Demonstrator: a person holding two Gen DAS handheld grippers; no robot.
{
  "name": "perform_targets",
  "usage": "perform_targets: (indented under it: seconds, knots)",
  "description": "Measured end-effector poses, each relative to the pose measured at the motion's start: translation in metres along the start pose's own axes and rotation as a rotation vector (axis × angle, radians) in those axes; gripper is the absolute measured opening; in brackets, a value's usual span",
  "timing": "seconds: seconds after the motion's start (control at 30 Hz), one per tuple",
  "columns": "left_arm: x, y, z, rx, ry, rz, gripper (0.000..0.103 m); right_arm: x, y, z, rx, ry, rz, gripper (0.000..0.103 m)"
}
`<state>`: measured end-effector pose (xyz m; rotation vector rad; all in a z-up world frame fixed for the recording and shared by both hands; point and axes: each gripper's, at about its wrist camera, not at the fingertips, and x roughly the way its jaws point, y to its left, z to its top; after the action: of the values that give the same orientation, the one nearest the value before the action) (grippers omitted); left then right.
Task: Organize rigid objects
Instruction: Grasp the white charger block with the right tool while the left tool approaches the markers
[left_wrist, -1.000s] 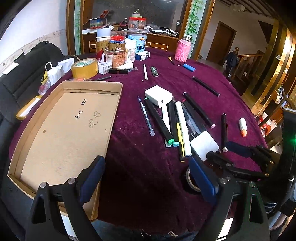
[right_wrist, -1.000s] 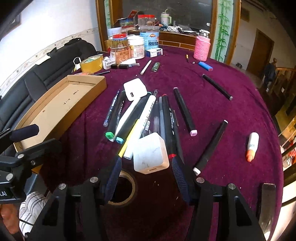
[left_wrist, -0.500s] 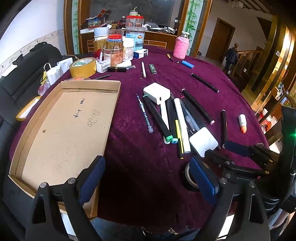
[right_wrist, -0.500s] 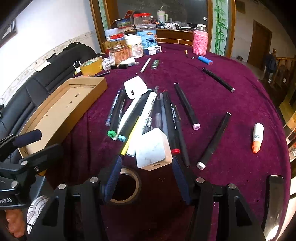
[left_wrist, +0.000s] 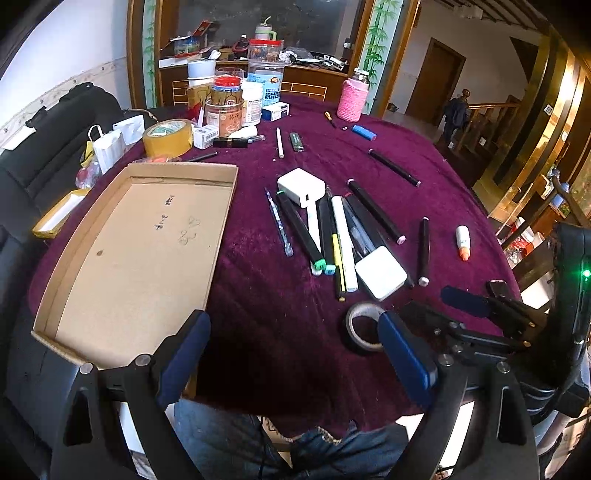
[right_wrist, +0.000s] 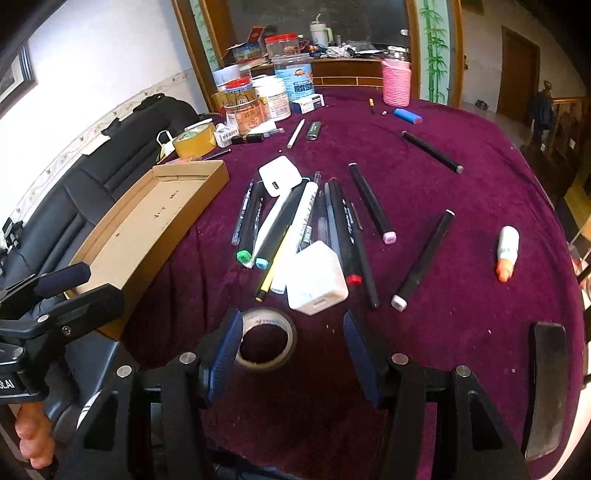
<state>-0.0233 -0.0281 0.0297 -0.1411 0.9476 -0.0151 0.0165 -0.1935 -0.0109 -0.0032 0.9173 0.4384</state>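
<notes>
At the tabletop's left edge lies 1 cardboard tray (left_wrist: 140, 251), shallow, with a few pen scribbles on its floor. The left gripper (left_wrist: 295, 358) hangs over the near edge, jaws wide and holding nothing; 1 finger overlaps the tray's near corner. Behind the tray, toward the far left corner, sits 1 roll of yellow tape (left_wrist: 168, 137) and a crowd of jars (left_wrist: 229, 107), too packed to count surely.

In the middle is a heap of pens (right_wrist: 295, 225), roughly 10, overlapping so an exact count is not possible. 2 white chargers rest on it: the far charger (right_wrist: 279, 174) at its far end, the near charger (right_wrist: 317, 282) at its near end. Just in front lies 1 dark tape ring (right_wrist: 266, 338), partly behind the left finger of the right gripper (right_wrist: 291, 354), whose jaws are wide and bare, framing the ring and the near charger.

Further right, 3 black markers (right_wrist: 423, 260) lie singly, well apart. Near the right edge is 1 white tube (right_wrist: 506, 253) with an orange tip. At the far edge stand 1 pink cup (right_wrist: 396, 83) and 1 blue lighter (right_wrist: 407, 116).
</notes>
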Motion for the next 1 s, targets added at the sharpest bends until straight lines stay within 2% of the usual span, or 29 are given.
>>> perform_targets:
  seconds: [0.37,0.77,0.83,1.0]
  knots:
    - [-0.003,-0.006,-0.003,-0.012,0.029,0.009,0.092,-0.015,-0.007,-0.013,0.024,-0.024,0.033,0.061]
    - [0.018,-0.012,0.026,0.004,0.011,0.016,0.092,-0.004,-0.005,0.009,-0.034,-0.026,0.027,0.061]
    - [0.028,-0.013,0.029,0.011,0.027,0.014,0.091,-0.001,-0.005,0.011,-0.047,-0.022,0.023,0.061]
    - [0.05,-0.01,0.039,0.015,0.07,-0.006,0.081,0.016,-0.007,0.016,-0.056,0.006,0.02,0.061]
